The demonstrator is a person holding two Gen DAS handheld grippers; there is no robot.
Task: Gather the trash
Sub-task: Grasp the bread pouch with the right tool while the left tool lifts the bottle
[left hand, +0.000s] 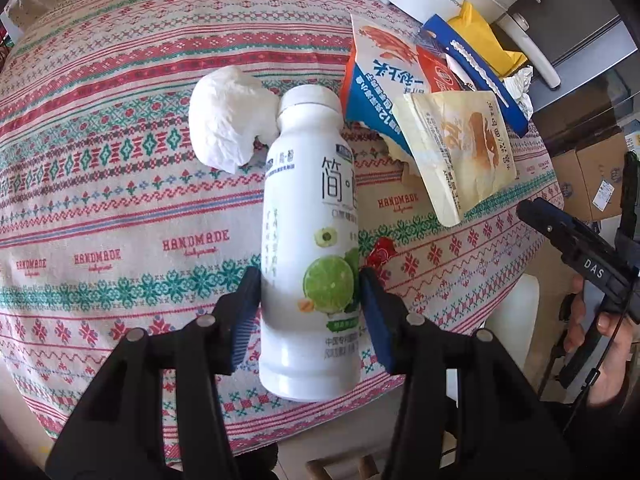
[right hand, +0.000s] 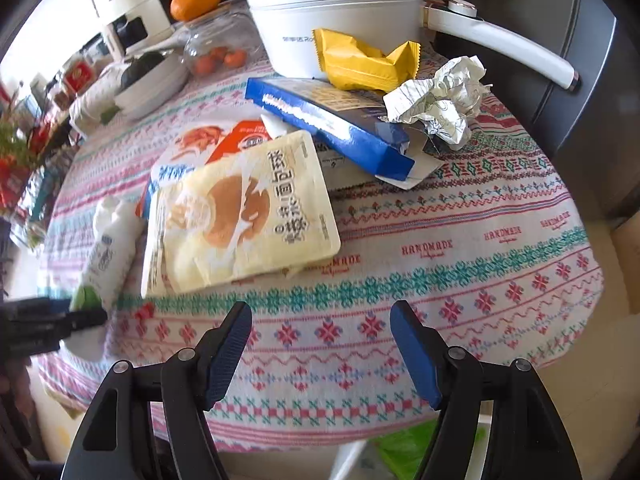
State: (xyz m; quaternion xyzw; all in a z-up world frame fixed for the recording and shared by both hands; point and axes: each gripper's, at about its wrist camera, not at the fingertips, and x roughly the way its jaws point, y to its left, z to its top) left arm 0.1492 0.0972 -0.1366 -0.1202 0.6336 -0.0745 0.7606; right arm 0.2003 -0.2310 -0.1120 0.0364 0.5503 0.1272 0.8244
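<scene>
My left gripper is shut on a white drink bottle with a lime label, at the table's near edge; the bottle also shows in the right wrist view. A crumpled white tissue lies just behind the bottle's cap. A cream bread wrapper, an orange and blue snack bag, a blue box, a yellow wrapper and crumpled paper lie piled to the right. My right gripper is open and empty above the tablecloth, in front of the bread wrapper.
A white electric pot with a long handle stands at the back. A glass jar of oranges, a plate stack and a white appliance sit at the back left. Cardboard boxes stand beside the table. Something green lies below the table edge.
</scene>
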